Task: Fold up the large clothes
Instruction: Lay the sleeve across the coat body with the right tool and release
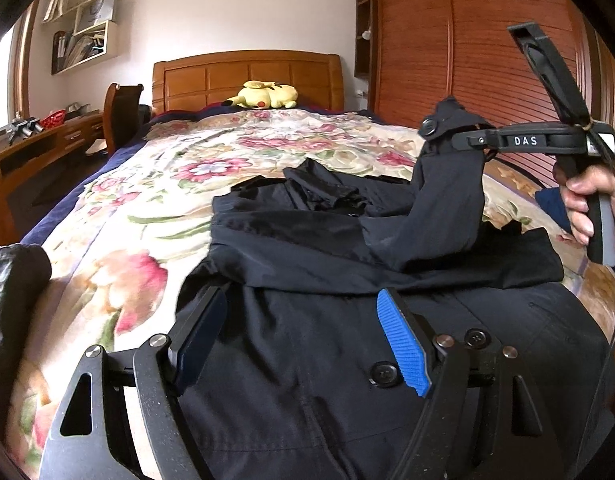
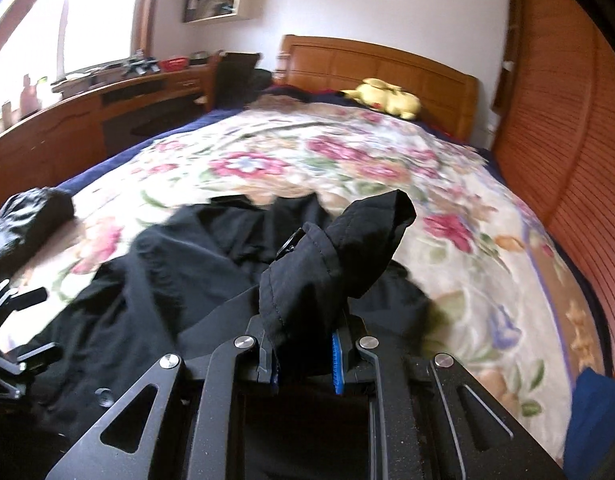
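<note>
Right wrist view: right tool [image 2: 303,360] pinches the black coat's sleeve [image 2: 339,248]; left tool [image 1: 303,340] spread above coat.

coat [image 1: 347,360] hem cut off, bedspread [image 2: 347,160] blurred

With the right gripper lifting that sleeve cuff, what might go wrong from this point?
1. The right gripper pinches only the tip of the black coat's sleeve cuff, so it may slip out.
2. The left gripper hovers open over the black buttoned coat, not pinning it, so the pull might drag the coat across the floral bedspread.
</note>
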A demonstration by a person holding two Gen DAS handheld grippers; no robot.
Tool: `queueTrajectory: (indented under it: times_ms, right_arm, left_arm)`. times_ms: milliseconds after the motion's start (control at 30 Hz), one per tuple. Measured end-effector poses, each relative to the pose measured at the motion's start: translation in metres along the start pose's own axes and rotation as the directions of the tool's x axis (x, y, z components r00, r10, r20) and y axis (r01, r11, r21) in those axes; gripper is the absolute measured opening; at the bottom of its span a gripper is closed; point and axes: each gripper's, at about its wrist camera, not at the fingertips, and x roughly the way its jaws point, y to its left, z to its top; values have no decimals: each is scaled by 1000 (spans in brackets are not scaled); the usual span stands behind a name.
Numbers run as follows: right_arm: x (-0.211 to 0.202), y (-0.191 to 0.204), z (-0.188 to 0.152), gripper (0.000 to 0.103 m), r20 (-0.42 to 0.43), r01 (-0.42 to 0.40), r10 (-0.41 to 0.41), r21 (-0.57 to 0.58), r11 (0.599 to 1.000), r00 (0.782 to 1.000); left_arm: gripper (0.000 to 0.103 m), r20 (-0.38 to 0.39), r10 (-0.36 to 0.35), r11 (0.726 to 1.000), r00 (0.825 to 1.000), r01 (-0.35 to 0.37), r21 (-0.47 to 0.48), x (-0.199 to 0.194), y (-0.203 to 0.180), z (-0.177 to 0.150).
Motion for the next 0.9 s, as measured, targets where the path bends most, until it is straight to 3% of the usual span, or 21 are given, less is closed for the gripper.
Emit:
queueTrajectory:
  times_ms: [300,433,667,900]
  right_arm:
    - [-1,37,10,20,-17,-103,102,-63,993,995]
    - [-3,45,10,29,-18,-123,122,-53,991,992]
    - [-11,49,12,63,9,-163,164,-71,984,986]
    - [-22,52,10,70,39,-184,186,-52,982,982]
  left_arm:
    - [79,23,15,999,1000,-15,-34,-10,20,1]
    - [79,27,23,999,999,-22,-36,-13,26,0]
    - [79,38,34,998,999,-33,-45,-20,33,0]
    - [79,56,42,997,998,-38,-67,-26,41,1]
